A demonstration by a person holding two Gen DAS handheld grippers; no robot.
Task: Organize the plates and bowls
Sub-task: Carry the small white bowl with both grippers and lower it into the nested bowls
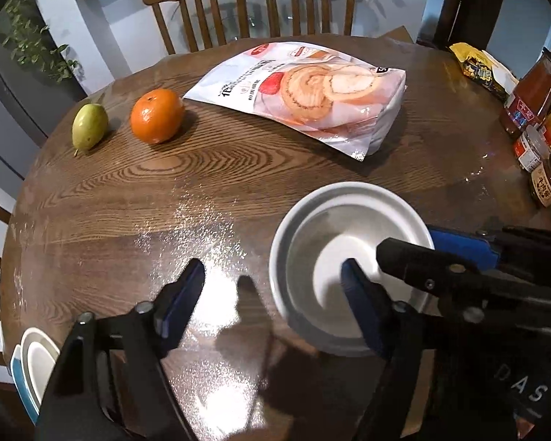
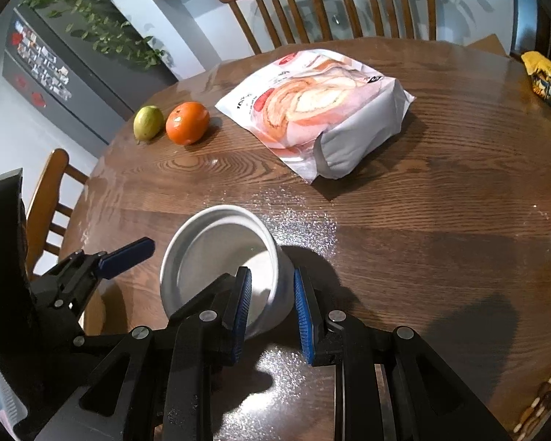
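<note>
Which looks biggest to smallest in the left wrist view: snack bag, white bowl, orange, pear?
1. Snack bag
2. White bowl, though it sits nearer the camera, so this is unsure
3. Orange
4. Pear, only slightly smaller

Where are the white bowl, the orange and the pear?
white bowl (image 2: 216,253): right wrist view, inner wall.
orange (image 1: 157,115): left wrist view, middle of the peel.
pear (image 1: 89,126): left wrist view, middle of the green skin.

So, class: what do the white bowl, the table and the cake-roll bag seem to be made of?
White bowl: likely glazed ceramic, smooth, thick-rimmed, softly glossy.
Table: wood or wood veneer, varnished; ringed grain, glare patches.
Cake-roll bag: printed plastic film, shiny and creased.
</note>
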